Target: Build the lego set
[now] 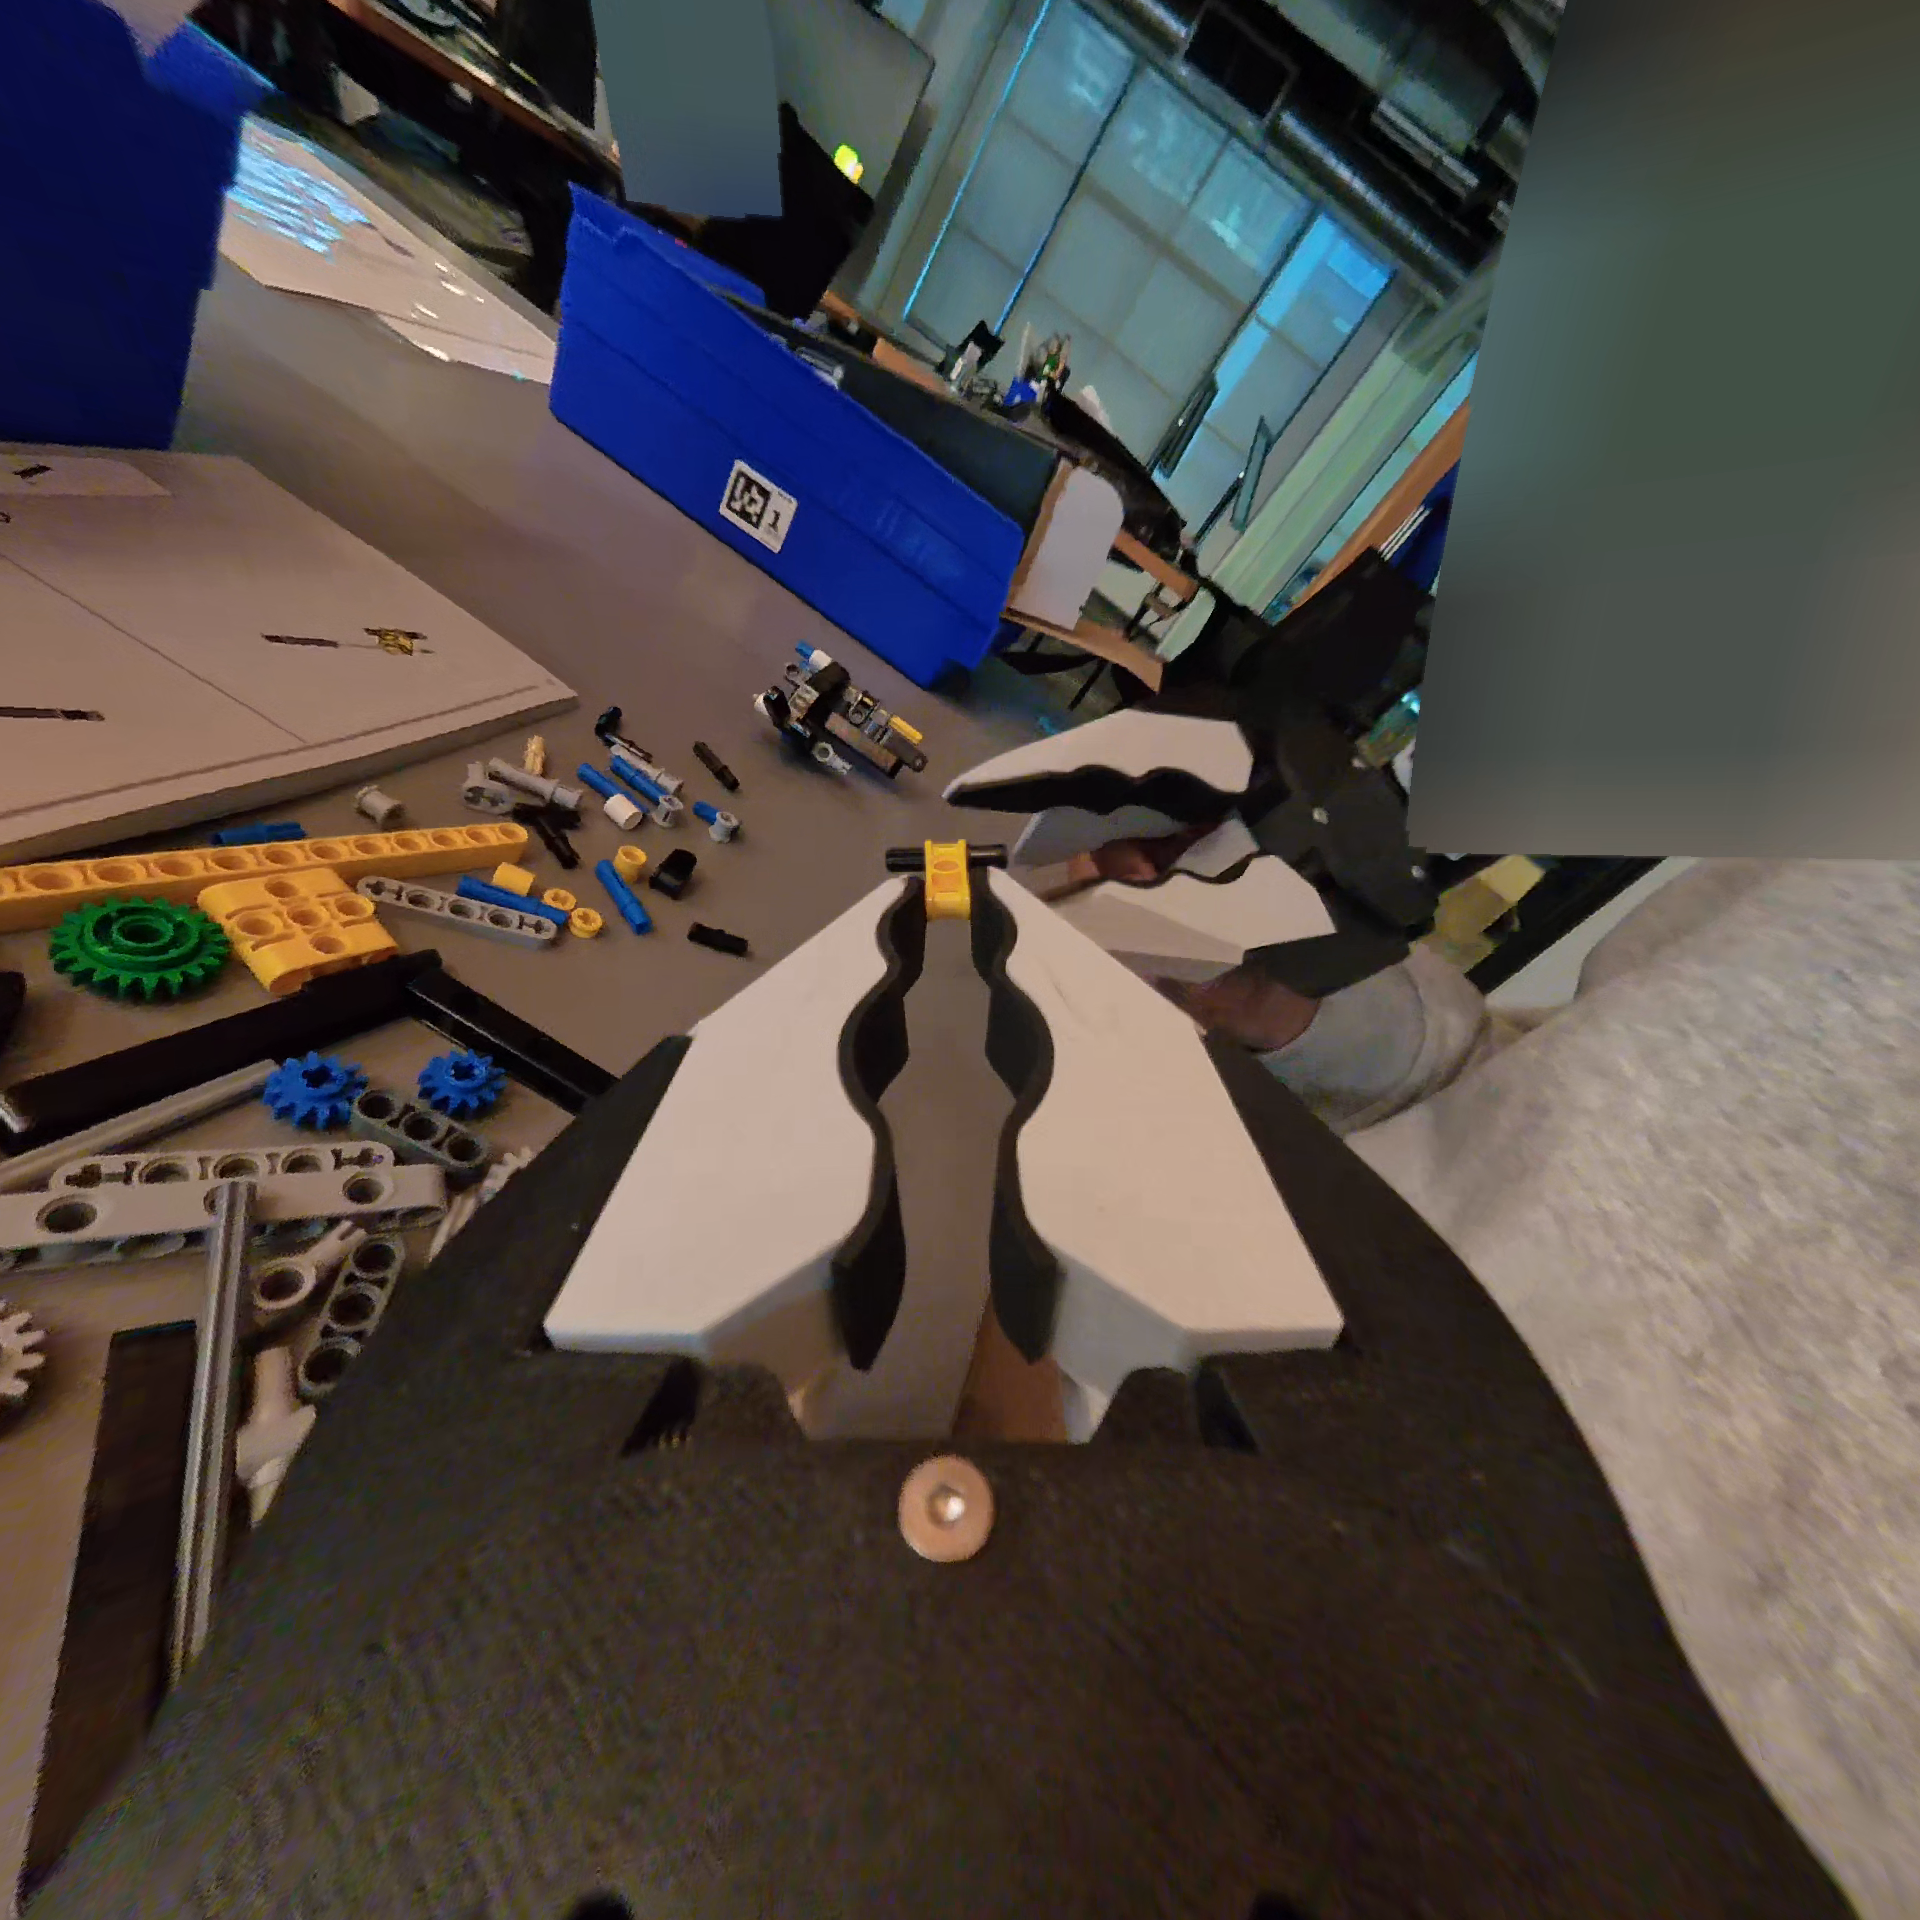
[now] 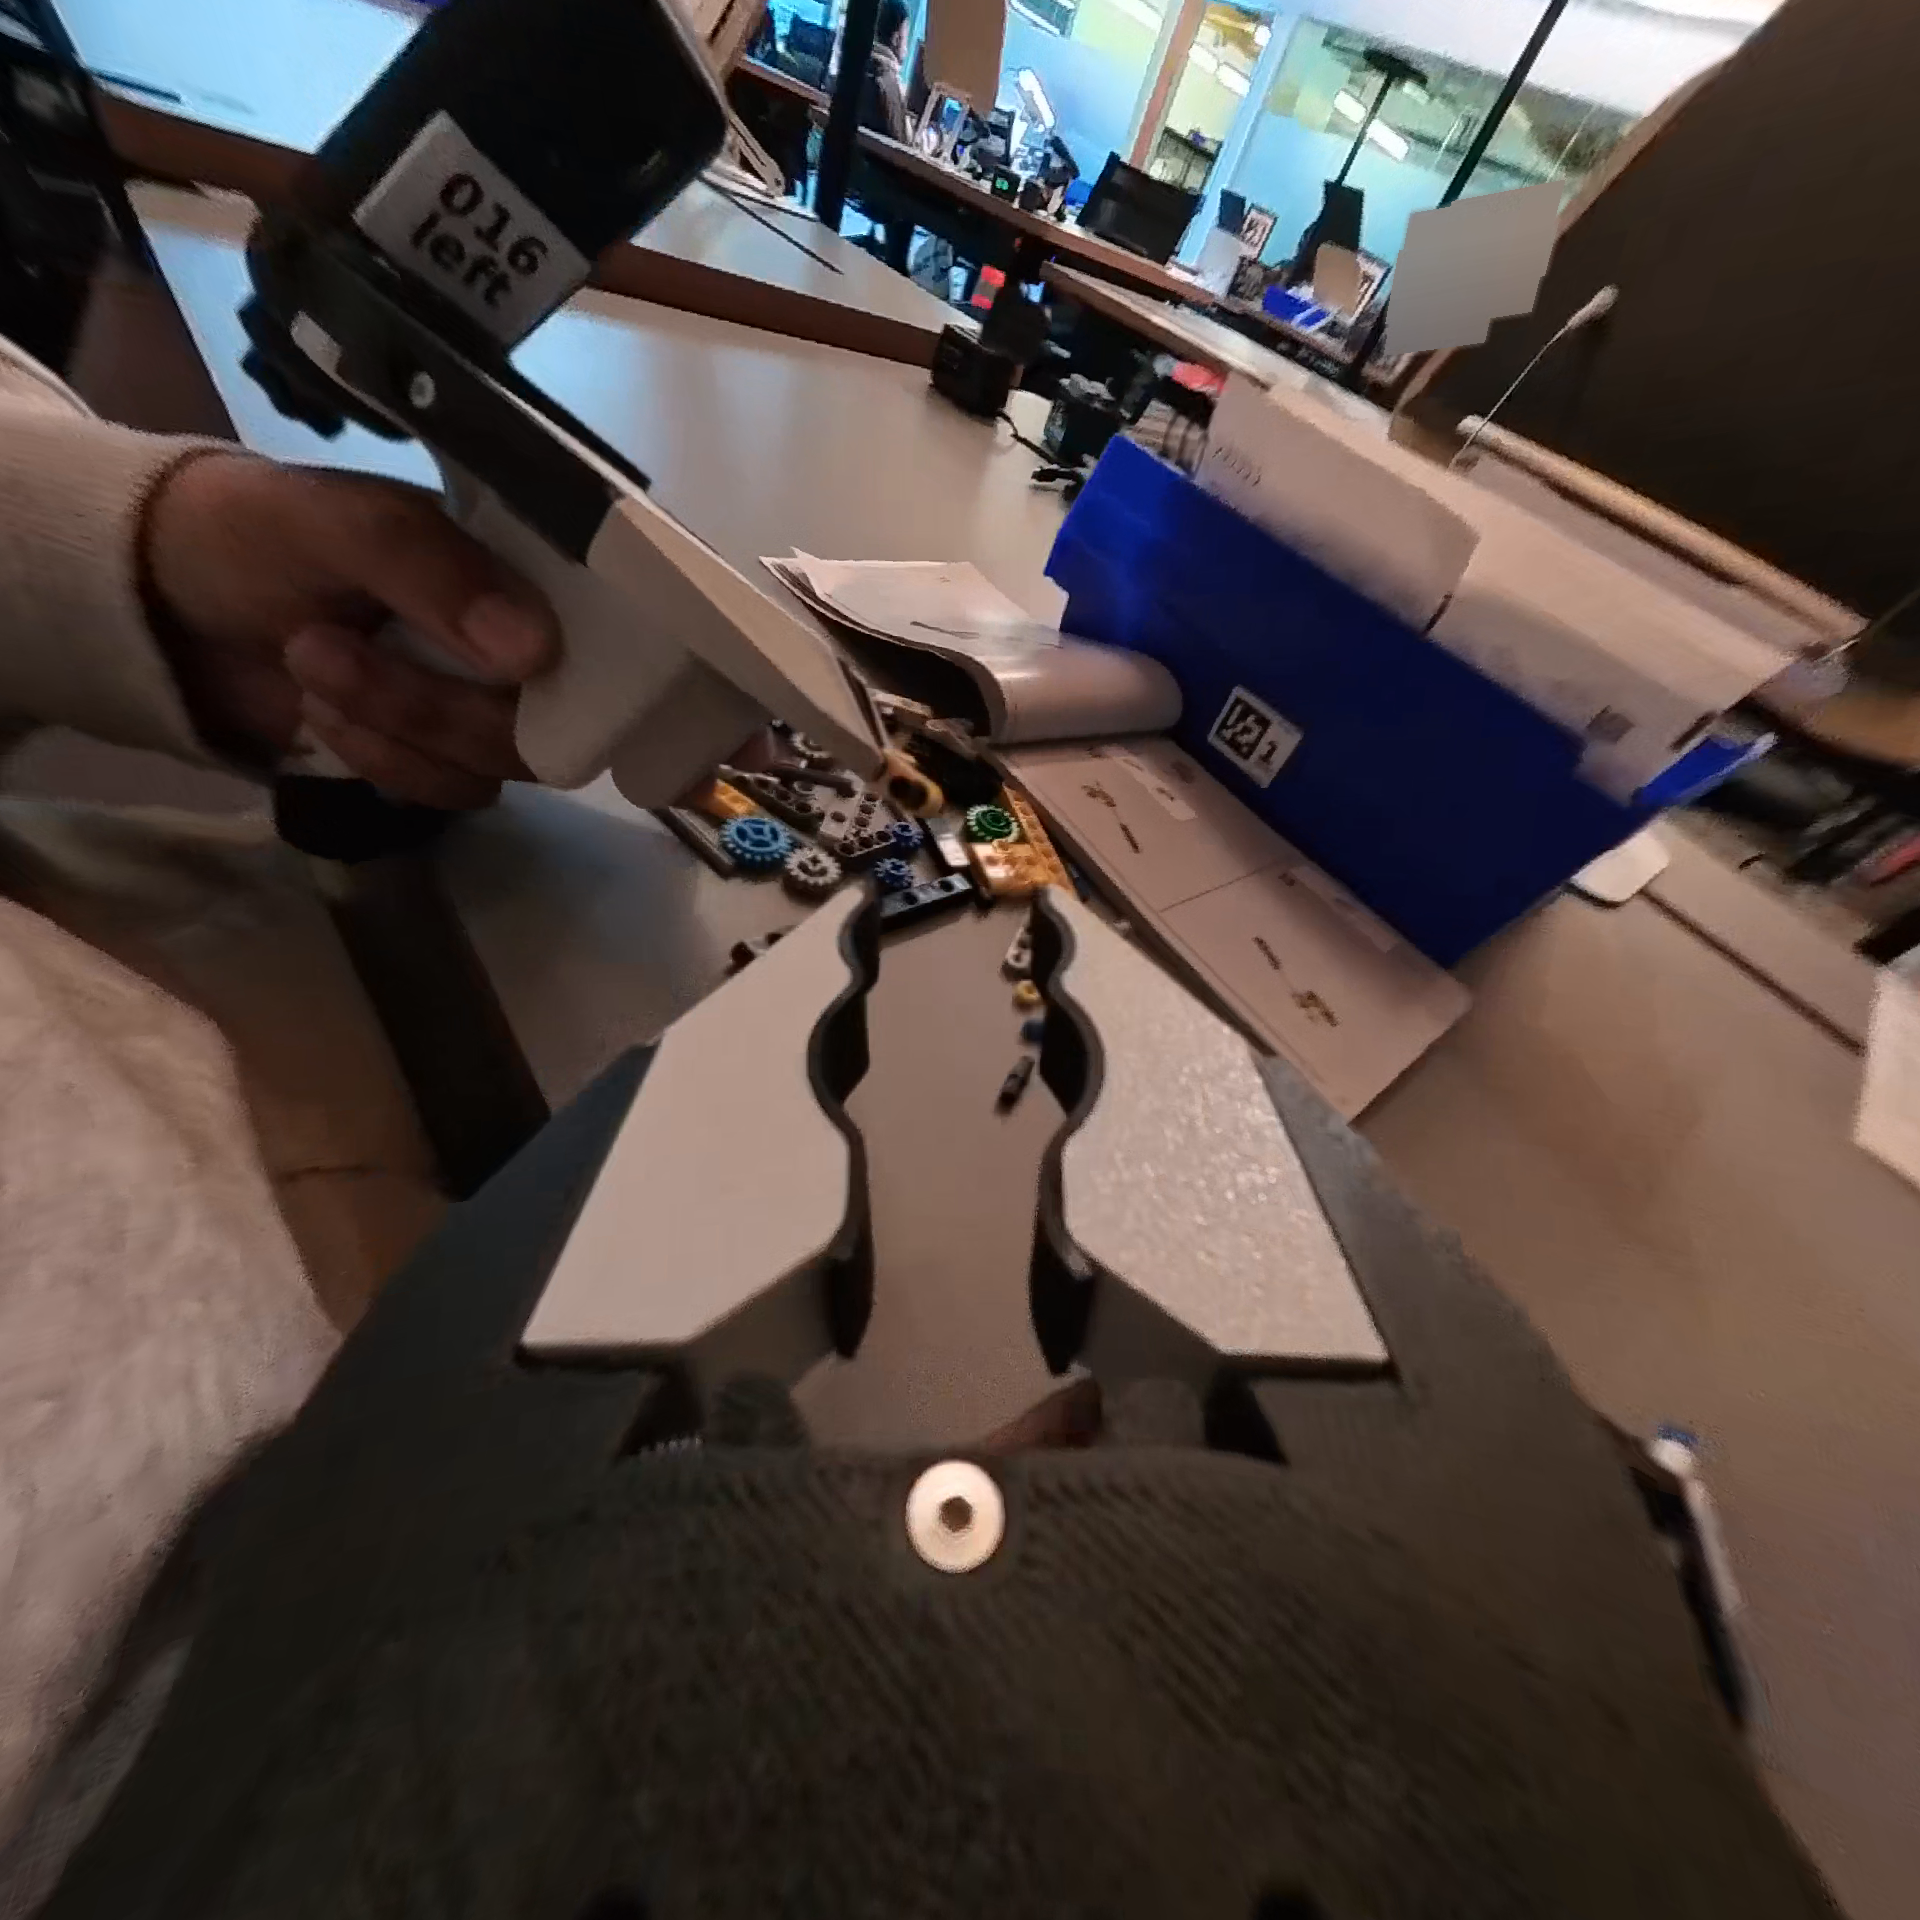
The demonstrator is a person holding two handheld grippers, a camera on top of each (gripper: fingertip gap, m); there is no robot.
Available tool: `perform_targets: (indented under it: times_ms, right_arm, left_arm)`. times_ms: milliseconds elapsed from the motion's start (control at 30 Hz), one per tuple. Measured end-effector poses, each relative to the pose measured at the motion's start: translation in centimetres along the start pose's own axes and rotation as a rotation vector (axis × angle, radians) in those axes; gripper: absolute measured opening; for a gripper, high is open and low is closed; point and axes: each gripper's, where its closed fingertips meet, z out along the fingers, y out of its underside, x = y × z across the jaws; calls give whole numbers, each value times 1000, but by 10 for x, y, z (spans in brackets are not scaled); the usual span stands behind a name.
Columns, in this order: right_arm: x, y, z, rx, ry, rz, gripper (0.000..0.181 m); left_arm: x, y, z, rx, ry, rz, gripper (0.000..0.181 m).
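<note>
Your left gripper (image 1: 945, 883) is clenched on a small yellow connector (image 1: 945, 881) with a black pin (image 1: 940, 856) through its top, held above the grey table (image 1: 436, 436). Your right gripper (image 2: 951, 920) hangs released, nothing between its fingers. On the table you have one green gear (image 1: 138, 945), two small blue gears (image 1: 312, 1088) and one long yellow beam (image 1: 260, 862).

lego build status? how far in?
Early. Done: one small sub-assembly sits on the table near the blue bin. In hand: left gripper pinches a yellow connector with a black pin; right gripper open, empty. Left: most loose parts lie unassembled.
</note>
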Motion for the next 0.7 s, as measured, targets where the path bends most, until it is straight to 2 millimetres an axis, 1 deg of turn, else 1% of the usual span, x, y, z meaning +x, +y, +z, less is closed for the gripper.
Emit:
perform_targets:
  times_ms: [100,233,300,400,533,700]
  right_arm:
    - [5,-3,0,36,69,-133,23]
    - [16,9,-2,-17,162,-336,24]
    - [13,9,-3,-13,143,-354,27]
    - [3,7,-2,-6,87,-386,29]
    - [-4,8,1,-28,88,-506,24]
    - [-12,13,6,-64,78,-614,18]
  left_arm:
    - [2,8,4,-50,-8,22,8]
    - [-2,11,5,-68,-29,1,8]
    - [-5,11,5,-68,-40,-20,8]
    - [-8,13,6,-79,-55,-35,8]
    - [-8,18,9,-111,-76,-12,8]
    - [-5,25,12,-153,-89,34,8]
